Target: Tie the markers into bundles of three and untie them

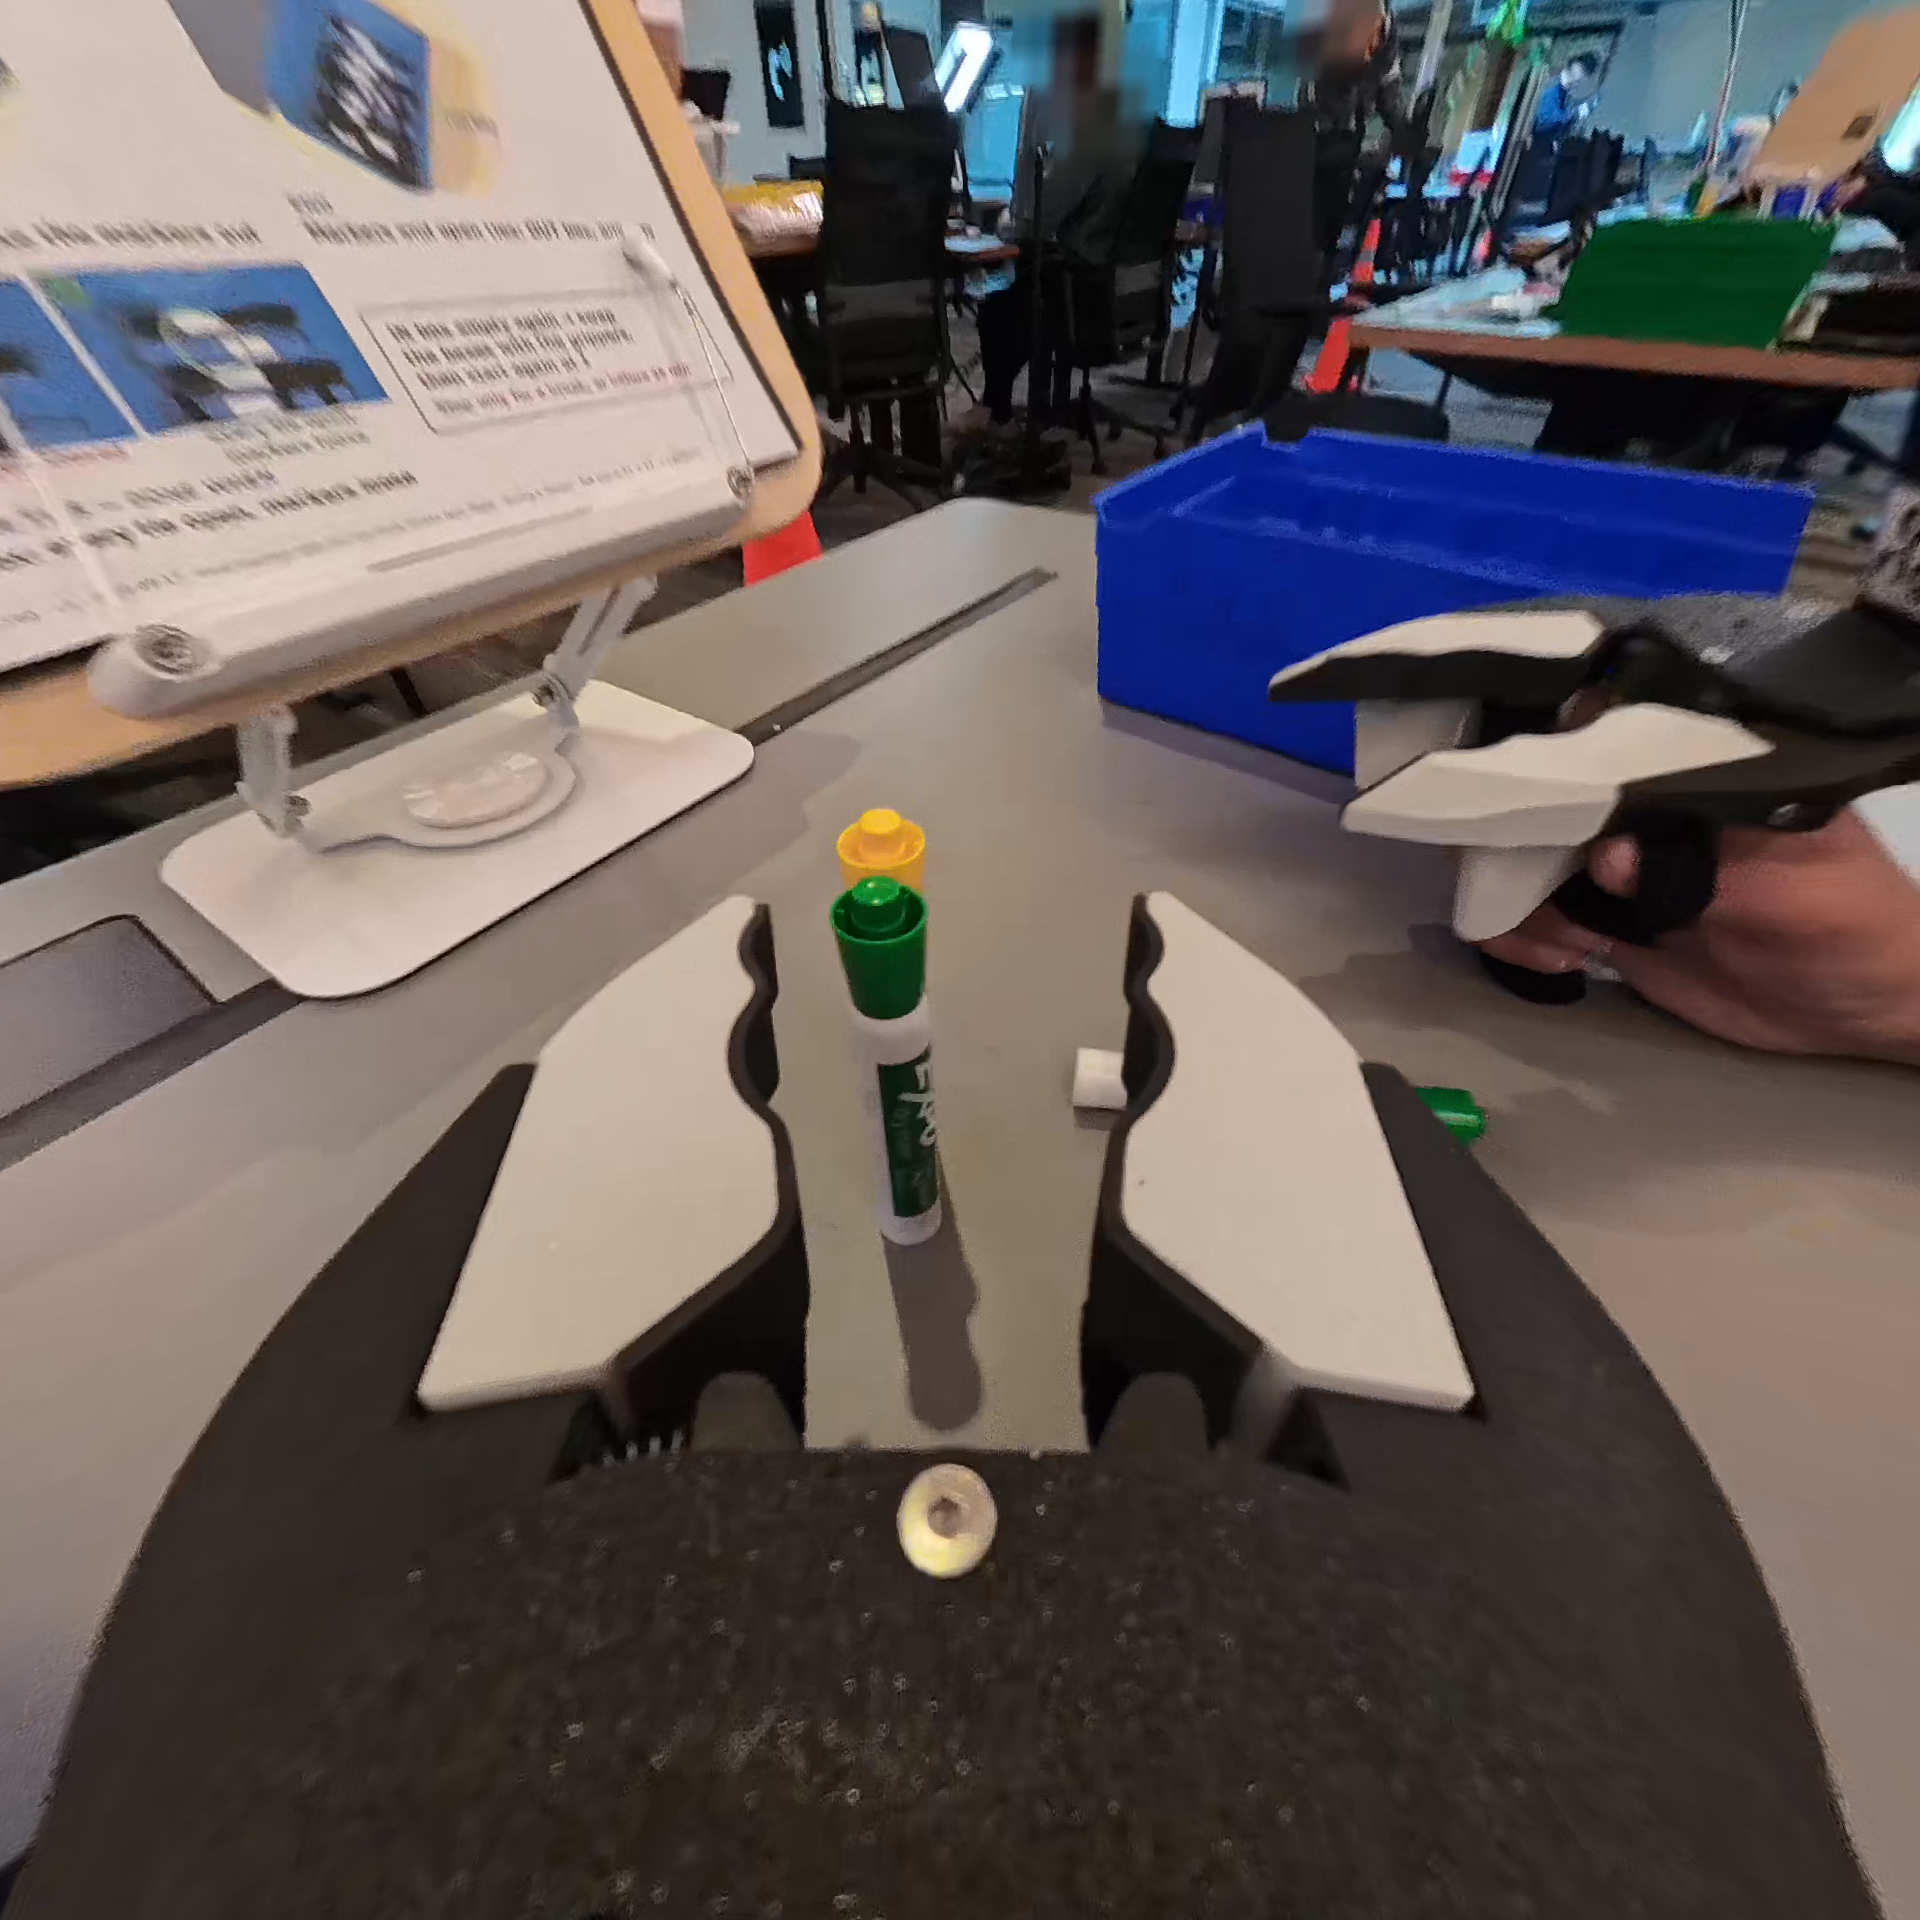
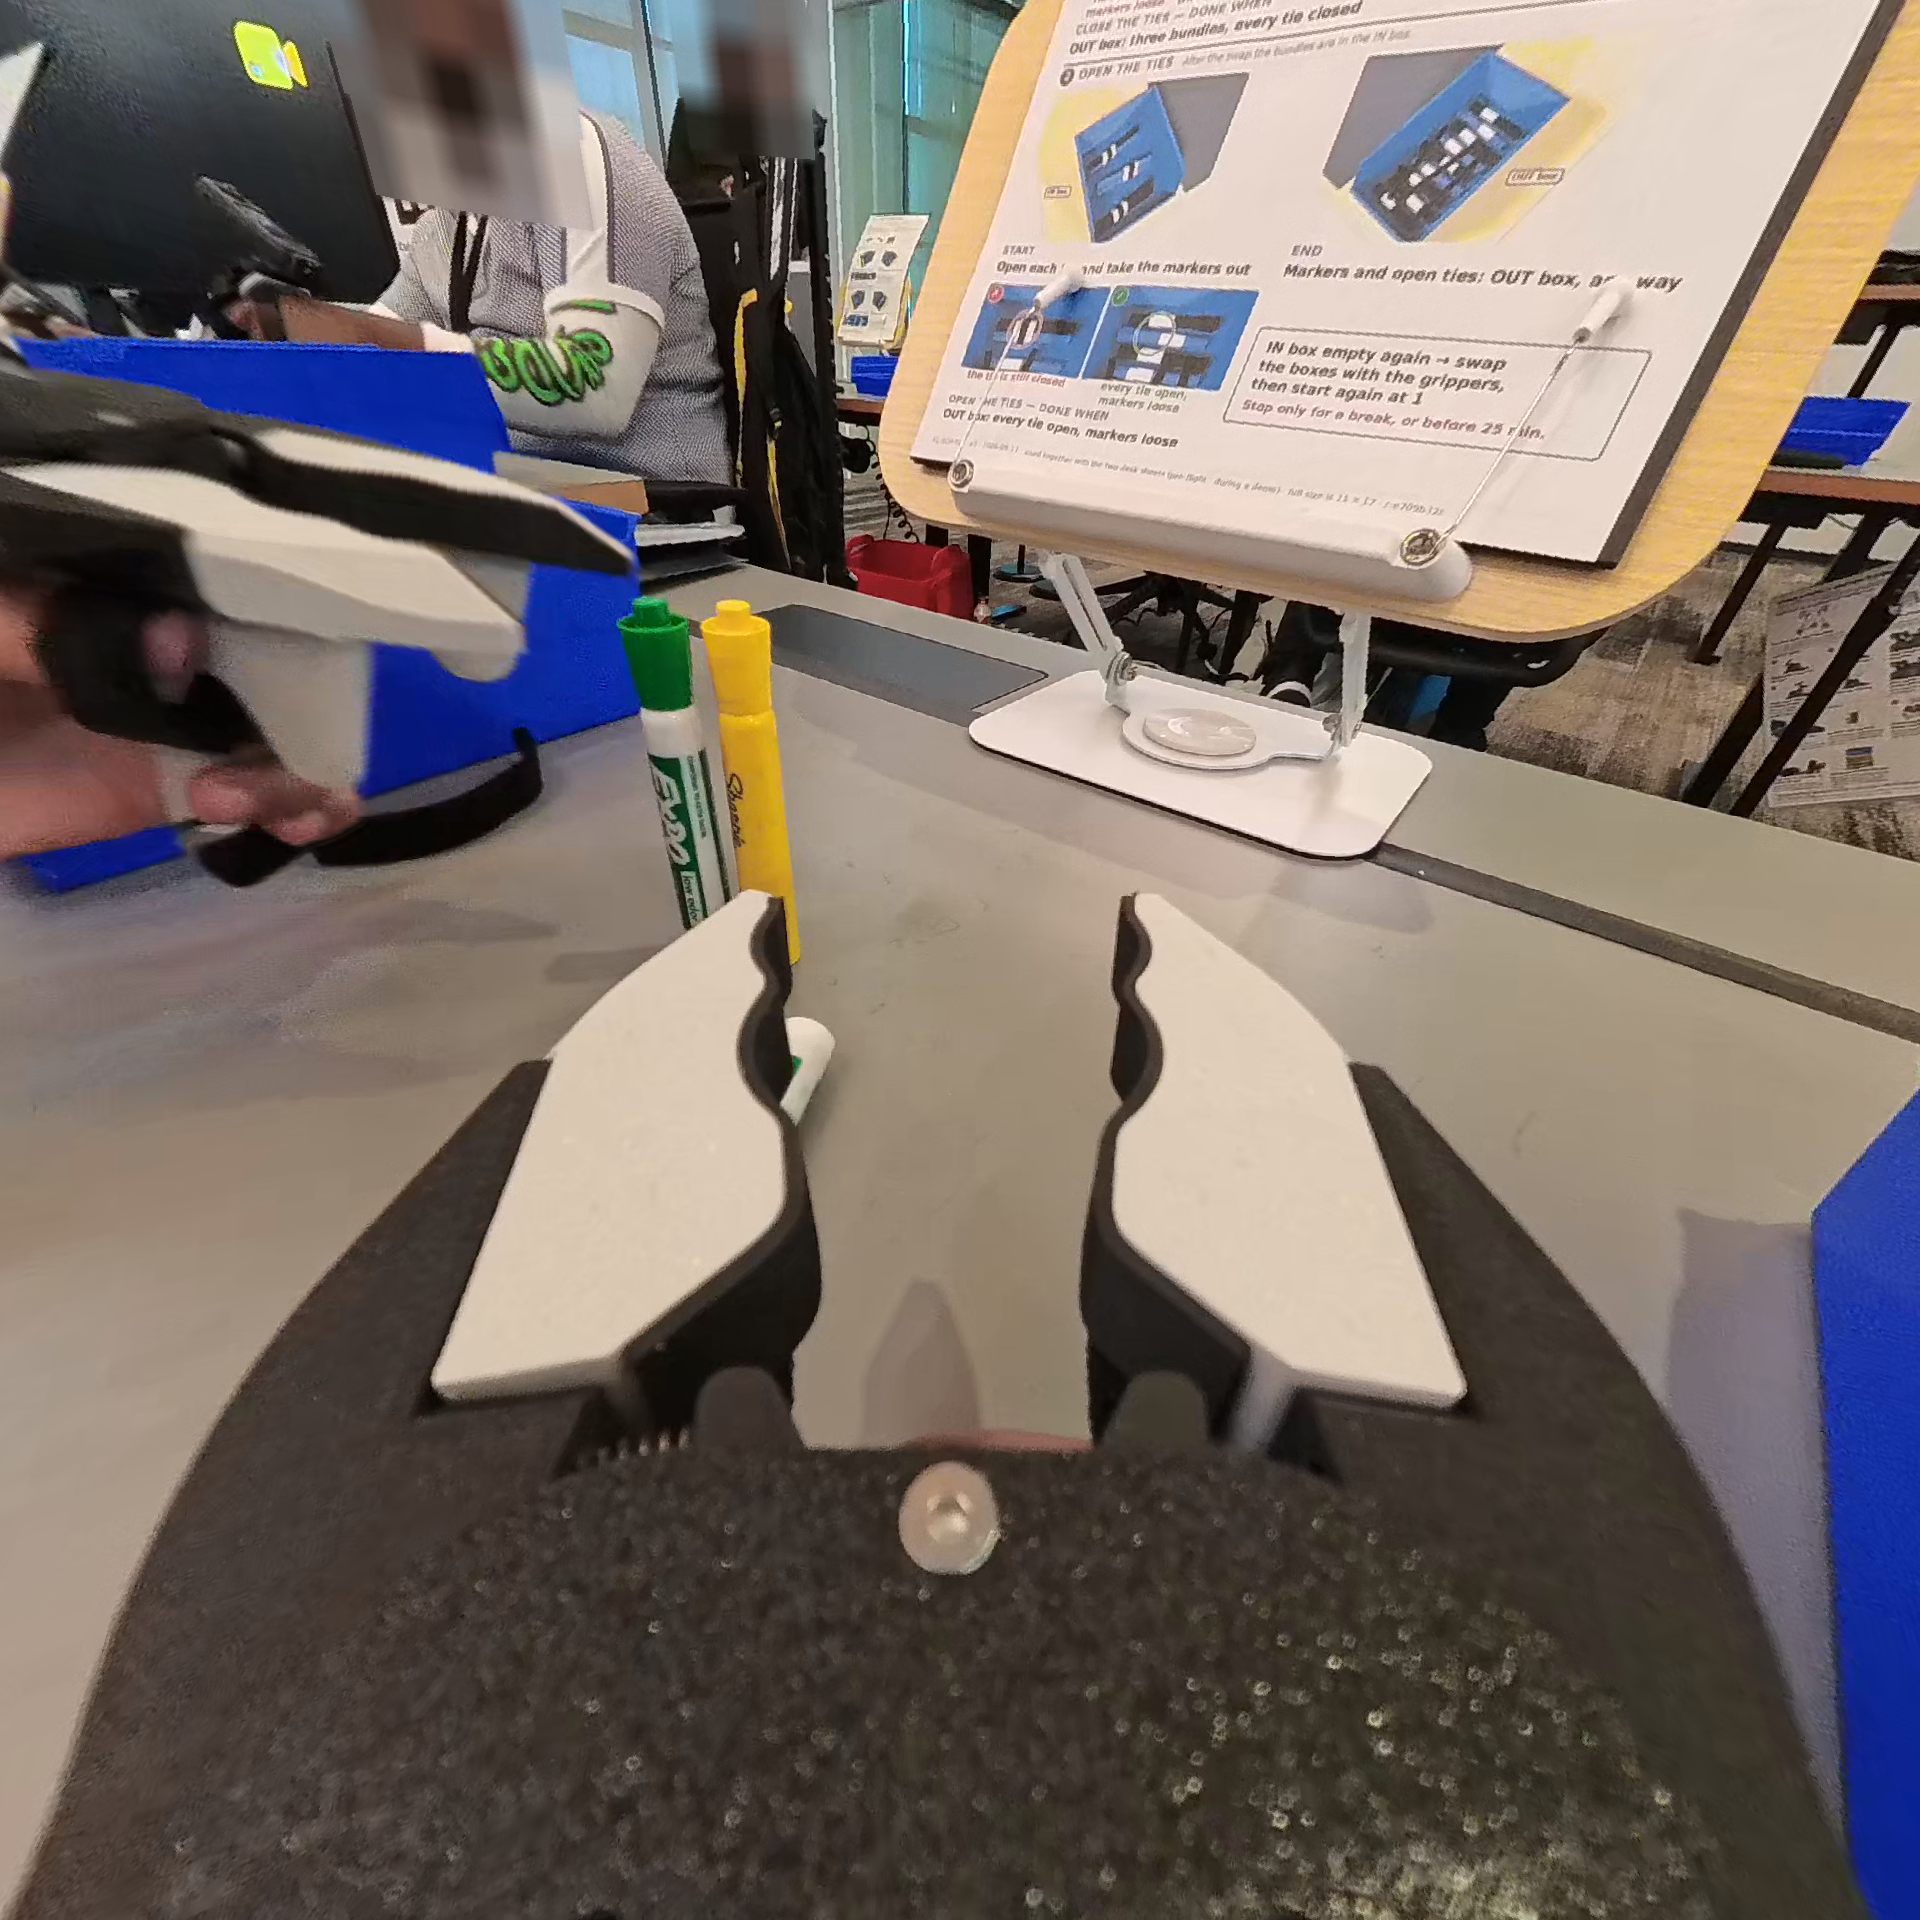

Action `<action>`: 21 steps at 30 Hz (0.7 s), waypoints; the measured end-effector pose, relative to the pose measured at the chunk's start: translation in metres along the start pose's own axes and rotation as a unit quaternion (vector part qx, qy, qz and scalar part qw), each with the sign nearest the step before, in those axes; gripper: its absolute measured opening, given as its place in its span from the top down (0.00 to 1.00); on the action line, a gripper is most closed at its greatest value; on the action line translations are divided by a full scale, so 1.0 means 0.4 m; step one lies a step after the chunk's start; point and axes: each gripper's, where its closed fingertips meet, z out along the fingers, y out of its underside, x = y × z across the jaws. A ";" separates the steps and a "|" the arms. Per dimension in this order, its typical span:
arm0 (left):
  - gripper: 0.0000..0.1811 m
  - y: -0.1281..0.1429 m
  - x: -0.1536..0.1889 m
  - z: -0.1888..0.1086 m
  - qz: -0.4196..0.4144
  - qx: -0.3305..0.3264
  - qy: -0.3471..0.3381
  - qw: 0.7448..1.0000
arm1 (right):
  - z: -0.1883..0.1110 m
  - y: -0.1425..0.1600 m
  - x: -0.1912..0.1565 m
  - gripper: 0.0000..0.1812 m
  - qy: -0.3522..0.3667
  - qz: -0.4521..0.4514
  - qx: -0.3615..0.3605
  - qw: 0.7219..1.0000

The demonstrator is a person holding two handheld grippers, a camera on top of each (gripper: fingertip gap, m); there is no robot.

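In the left wrist view, the left gripper [image 1: 951,997] is seen with its jaws spread wide and nothing held; a green marker [image 1: 896,1049] stands upright on the grey table [image 1: 1662,1299] between them, at frame centre, with a yellow marker [image 1: 881,847] upright just behind it. A third marker [image 1: 1101,1081] lies on the table at centre right, mostly hidden by the right finger. The right gripper [image 1: 1340,748] is seen at the right edge, jaws parted and empty, in front of a blue bin [image 1: 1247,582]. An instruction board on a stand [image 1: 457,831] fills the upper left. In the right wrist view, the two upright markers are seen left of centre, touching or nearly so.
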 end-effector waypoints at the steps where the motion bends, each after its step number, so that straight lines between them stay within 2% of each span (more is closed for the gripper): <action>1: 0.63 -0.014 0.007 -0.023 -0.004 0.011 -0.008 1.000 | 0.000 0.000 0.000 0.67 0.000 0.000 0.000 1.000; 4: 0.55 -0.026 0.043 -0.092 -0.038 0.022 -0.033 0.998 | 0.000 0.000 0.000 0.67 0.001 -0.001 0.000 1.000; 9: 0.57 0.009 0.120 -0.174 -0.058 0.045 -0.058 0.996 | 0.000 0.000 -0.001 0.67 0.002 -0.003 0.000 1.000; 11: 0.59 0.039 0.138 -0.180 -0.048 0.019 -0.062 0.997 | 0.000 0.000 0.001 0.67 0.003 -0.001 -0.001 1.000; 15: 0.58 0.065 0.148 -0.176 -0.063 0.011 -0.062 0.996 | -0.008 -0.003 0.000 0.67 0.006 0.005 0.004 1.000; 21: 0.57 0.086 0.128 -0.161 -0.141 0.010 -0.053 0.989 | -0.014 0.007 -0.021 0.66 -0.006 -0.001 -0.018 1.000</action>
